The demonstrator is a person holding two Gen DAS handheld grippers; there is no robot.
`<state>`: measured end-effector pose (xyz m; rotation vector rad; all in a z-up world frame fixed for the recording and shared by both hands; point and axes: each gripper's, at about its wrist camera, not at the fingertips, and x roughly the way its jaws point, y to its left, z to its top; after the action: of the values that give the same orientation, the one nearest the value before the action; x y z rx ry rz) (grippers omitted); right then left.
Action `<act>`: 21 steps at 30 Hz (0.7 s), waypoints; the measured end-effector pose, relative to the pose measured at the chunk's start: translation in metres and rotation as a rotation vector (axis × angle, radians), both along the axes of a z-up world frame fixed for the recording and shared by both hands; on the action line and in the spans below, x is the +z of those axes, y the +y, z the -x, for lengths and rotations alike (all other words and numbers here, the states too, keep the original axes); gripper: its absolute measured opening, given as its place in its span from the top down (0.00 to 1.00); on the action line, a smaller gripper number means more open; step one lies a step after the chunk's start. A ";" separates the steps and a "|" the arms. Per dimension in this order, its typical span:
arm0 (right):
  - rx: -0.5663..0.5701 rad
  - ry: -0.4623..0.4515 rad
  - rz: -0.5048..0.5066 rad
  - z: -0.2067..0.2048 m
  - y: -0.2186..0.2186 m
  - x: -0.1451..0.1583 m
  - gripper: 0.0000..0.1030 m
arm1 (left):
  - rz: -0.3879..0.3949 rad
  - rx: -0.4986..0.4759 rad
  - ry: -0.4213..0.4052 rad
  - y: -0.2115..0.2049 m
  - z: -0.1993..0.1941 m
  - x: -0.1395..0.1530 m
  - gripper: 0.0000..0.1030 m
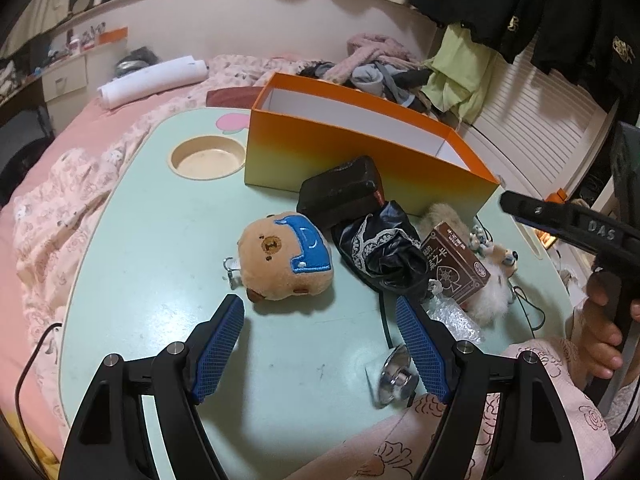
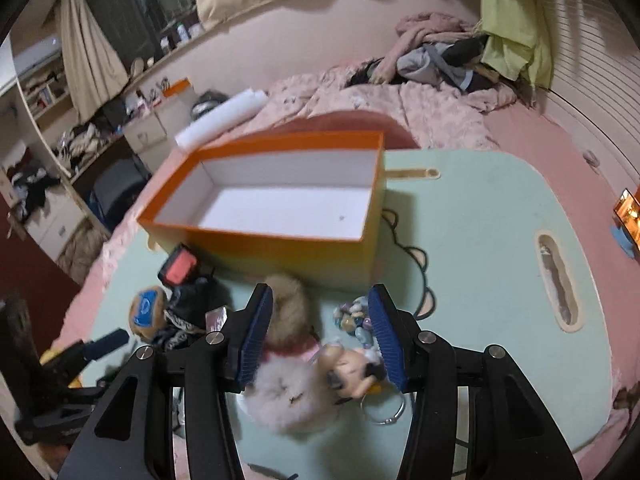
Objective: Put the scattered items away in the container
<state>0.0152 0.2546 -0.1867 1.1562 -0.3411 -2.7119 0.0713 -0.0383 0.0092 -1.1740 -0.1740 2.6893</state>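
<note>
The orange box (image 1: pixel 360 152) stands open and empty at the back of the mint table (image 1: pixel 160 240). A bear-head plush (image 1: pixel 286 258) lies just ahead of my open left gripper (image 1: pixel 320 308), which holds nothing. Behind the plush lie a black case (image 1: pixel 340 192), a black lace cloth (image 1: pixel 384 252) and a brown card box (image 1: pixel 456 264). My right gripper (image 2: pixel 320 300) hangs open low over a fluffy keychain bunch: a brown fur tail (image 2: pixel 288 308), a white pompom (image 2: pixel 288 396), a small doll (image 2: pixel 352 372) and beads (image 2: pixel 352 316) lie between its fingers. The box (image 2: pixel 260 248) sits just beyond them.
A round cup recess (image 1: pixel 208 156) is sunk into the table's left rear. A metal disc (image 1: pixel 396 376) and a black cable (image 1: pixel 384 320) lie near the front edge. Pink bedding (image 1: pixel 60 220) surrounds the table. A lit phone (image 2: pixel 626 210) stands at the far right.
</note>
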 end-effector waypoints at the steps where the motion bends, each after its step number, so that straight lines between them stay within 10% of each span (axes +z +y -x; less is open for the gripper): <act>1: -0.010 0.006 0.012 -0.003 0.004 0.002 0.51 | 0.003 -0.003 0.007 0.000 -0.001 0.002 0.24; 21: 0.089 -0.084 -0.165 -0.070 -0.019 -0.051 0.39 | 0.149 -0.121 -0.064 0.013 -0.028 -0.009 0.12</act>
<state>0.0857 0.2356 -0.2376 1.2973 -0.0758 -2.6611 0.0996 -0.0253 0.0001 -1.2694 0.0868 2.5985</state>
